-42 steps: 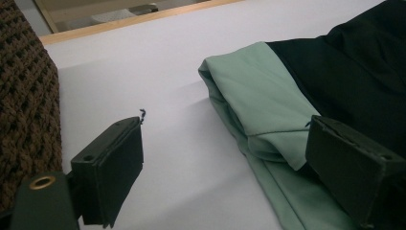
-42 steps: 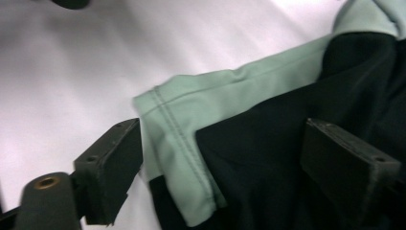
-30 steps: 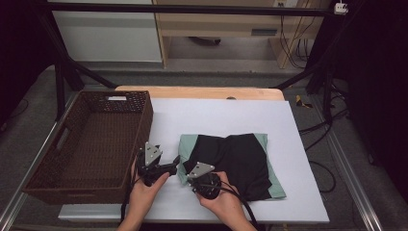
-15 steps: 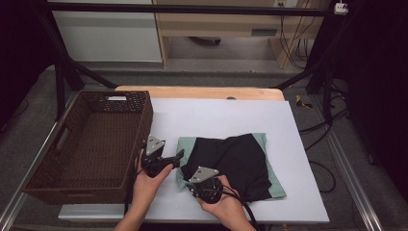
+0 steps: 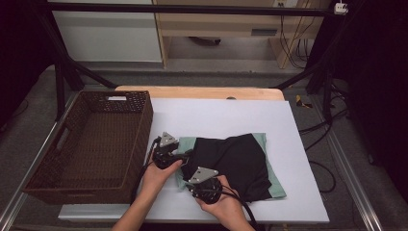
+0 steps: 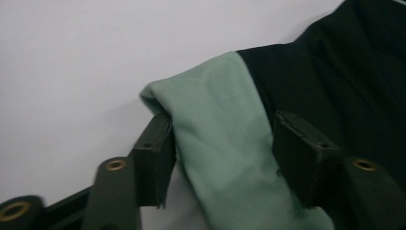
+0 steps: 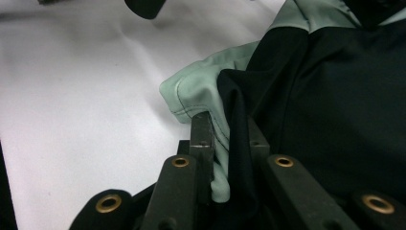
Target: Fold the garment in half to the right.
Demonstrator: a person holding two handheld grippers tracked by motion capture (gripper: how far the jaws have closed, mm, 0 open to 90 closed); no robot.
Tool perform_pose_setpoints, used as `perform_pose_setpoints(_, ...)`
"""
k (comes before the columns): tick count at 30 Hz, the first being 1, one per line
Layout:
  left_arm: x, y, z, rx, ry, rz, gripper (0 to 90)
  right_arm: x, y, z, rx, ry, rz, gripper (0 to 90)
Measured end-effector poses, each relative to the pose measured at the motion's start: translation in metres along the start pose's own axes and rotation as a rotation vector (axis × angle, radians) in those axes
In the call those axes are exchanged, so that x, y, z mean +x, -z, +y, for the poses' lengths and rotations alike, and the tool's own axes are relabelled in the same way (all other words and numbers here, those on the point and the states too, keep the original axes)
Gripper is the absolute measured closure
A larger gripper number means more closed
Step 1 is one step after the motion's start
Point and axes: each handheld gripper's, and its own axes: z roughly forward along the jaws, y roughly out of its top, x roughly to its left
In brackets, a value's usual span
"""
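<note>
both hands lie low on the white worktop. the left gripper has just been closing around the green and black shirt's corner. the right gripper pinches its near edge.

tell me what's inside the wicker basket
Nothing shows inside the wicker basket: the high view shows just its bare woven floor. Its near wall covers a strip of that floor.

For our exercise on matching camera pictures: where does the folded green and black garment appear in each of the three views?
High view: the garment lies centre-right on the white table, right of the basket.
Left gripper view: its green edge runs between the fingers, black cloth upper right.
Right gripper view: right half, its corner clamped.
Shared landmark: the green edge.
</note>
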Motion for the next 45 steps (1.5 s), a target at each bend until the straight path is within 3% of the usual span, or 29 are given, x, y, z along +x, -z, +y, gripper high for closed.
perform_pose_setpoints(1, -0.002, -0.002, 0.001, 0.003, -0.016, -0.004, 54.2, -0.001, 0.0, 0.0, -0.005, -0.003, 0.006, 80.3)
perform_pose_setpoints(7, -0.007, -0.015, 0.009, 0.027, 0.017, -0.044, 58.3, 0.0, 0.001, -0.001, -0.007, 0.005, 0.005, 80.4)
perform_pose_setpoints(11, -0.011, -0.02, 0.01, 0.036, -0.004, -0.055, 60.5, 0.0, 0.002, -0.001, -0.008, 0.003, 0.005, 80.6)
perform_pose_setpoints(16, -0.008, -0.017, 0.013, 0.036, 0.044, -0.085, 70.5, 0.0, 0.003, -0.001, -0.013, 0.01, 0.004, 80.8)
perform_pose_setpoints(20, -0.008, -0.014, 0.015, 0.023, 0.053, -0.092, 77.2, 0.0, 0.006, 0.001, -0.024, 0.009, 0.001, 81.1)
perform_pose_setpoints(24, -0.007, -0.008, 0.022, 0.005, 0.039, -0.057, 80.1, 0.001, 0.01, 0.004, -0.043, 0.012, -0.006, 81.5)
perform_pose_setpoints(28, -0.009, 0.0, 0.034, -0.021, -0.006, 0.023, 80.6, -0.001, 0.015, 0.012, -0.086, 0.011, -0.026, 81.8)
perform_pose_setpoints(33, -0.012, 0.007, 0.048, -0.04, -0.05, 0.072, 81.0, -0.004, 0.021, 0.021, -0.124, 0.012, -0.04, 81.9)
perform_pose_setpoints(38, -0.014, 0.015, 0.067, -0.059, -0.063, 0.095, 81.1, -0.007, 0.03, 0.034, -0.176, 0.012, -0.058, 81.9)
perform_pose_setpoints(45, -0.011, 0.022, 0.08, -0.069, -0.071, 0.124, 81.3, -0.01, 0.037, 0.043, -0.209, 0.011, -0.068, 81.9)
